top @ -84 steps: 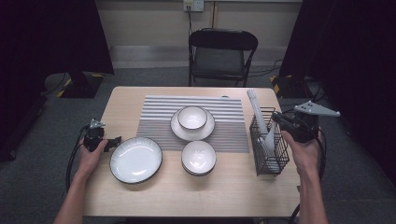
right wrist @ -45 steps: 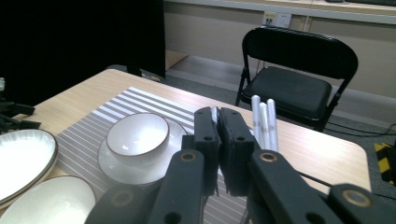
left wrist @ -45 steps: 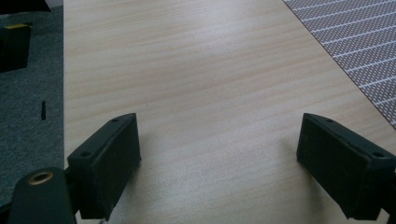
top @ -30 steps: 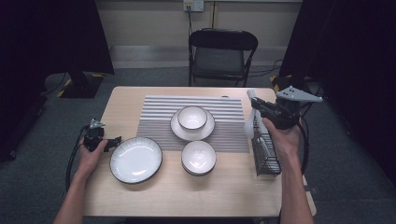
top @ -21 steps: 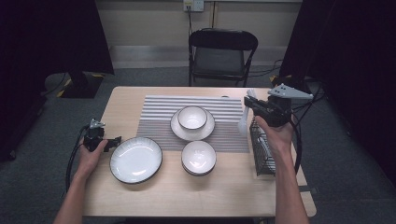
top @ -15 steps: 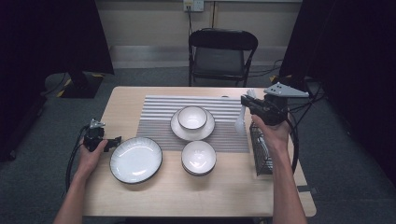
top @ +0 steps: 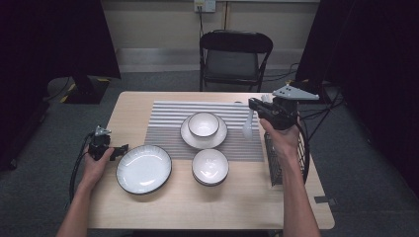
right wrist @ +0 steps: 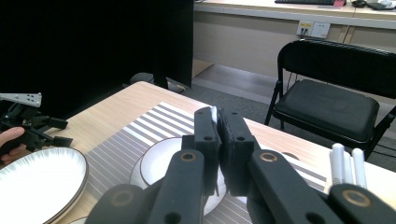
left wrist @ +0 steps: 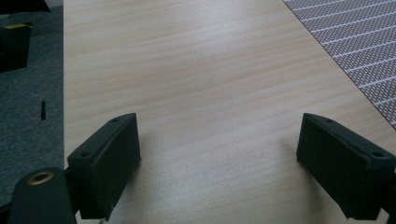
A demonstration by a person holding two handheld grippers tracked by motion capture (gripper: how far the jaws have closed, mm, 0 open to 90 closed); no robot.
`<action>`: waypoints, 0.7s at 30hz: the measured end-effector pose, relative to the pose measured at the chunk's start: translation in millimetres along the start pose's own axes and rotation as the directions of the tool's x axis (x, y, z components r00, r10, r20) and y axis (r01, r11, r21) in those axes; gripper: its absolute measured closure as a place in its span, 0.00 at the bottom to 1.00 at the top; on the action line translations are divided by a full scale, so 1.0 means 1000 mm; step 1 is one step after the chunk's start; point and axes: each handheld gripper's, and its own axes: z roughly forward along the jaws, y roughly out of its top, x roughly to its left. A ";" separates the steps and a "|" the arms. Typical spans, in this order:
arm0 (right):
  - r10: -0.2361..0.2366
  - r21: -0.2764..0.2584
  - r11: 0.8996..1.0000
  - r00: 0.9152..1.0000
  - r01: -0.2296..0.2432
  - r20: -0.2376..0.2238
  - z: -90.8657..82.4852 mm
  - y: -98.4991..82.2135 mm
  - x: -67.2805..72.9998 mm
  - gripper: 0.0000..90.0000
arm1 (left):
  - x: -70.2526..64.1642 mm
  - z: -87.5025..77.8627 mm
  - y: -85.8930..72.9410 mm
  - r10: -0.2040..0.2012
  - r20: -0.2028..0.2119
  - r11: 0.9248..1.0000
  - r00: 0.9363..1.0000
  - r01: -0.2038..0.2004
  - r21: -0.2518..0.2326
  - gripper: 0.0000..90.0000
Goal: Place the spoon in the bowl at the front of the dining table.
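High view: right gripper (top: 253, 105) is carrying a white spoon (top: 247, 124) over the striped mat (top: 168, 118), pinching its thin, light, slippery handle. Left gripper view: jaws are resting apart on the worktop (left wrist: 205, 84). Right gripper view: jaws are clamping the spoon's (right wrist: 213, 113) white edge.

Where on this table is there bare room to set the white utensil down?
Bare wood along the near edge of the table, and the far left corner beside the mat. Mat strip left of the stacked bowl is open. Crowded: plate, bowls, rack.
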 end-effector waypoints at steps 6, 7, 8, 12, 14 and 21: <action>0.009 -0.004 1.000 1.000 -0.009 -0.008 0.007 0.001 0.002 0.96 | 0.000 0.000 0.000 0.000 0.000 1.000 1.000 0.000 0.000 0.14; 0.007 -0.004 1.000 1.000 -0.007 -0.009 0.008 0.001 0.003 0.96 | 0.000 0.000 0.000 0.000 0.000 1.000 1.000 0.000 0.000 0.14; 0.006 -0.003 1.000 1.000 -0.006 -0.010 0.010 0.002 0.004 0.96 | 0.000 0.000 0.000 0.000 0.000 1.000 1.000 0.000 0.000 0.14; 0.001 0.001 1.000 1.000 -0.001 -0.018 0.017 0.003 0.008 0.96 | 0.000 0.000 0.000 0.001 -0.001 1.000 1.000 -0.001 0.000 0.14; 0.004 0.000 1.000 1.000 -0.004 -0.024 0.020 0.004 0.009 0.96 | 0.000 0.000 0.000 0.000 -0.001 1.000 1.000 0.000 0.000 0.14; -0.007 -0.001 1.000 0.999 0.007 -0.043 0.033 0.008 0.016 0.96 | 0.000 0.000 0.000 0.001 0.000 1.000 1.000 -0.001 0.000 0.14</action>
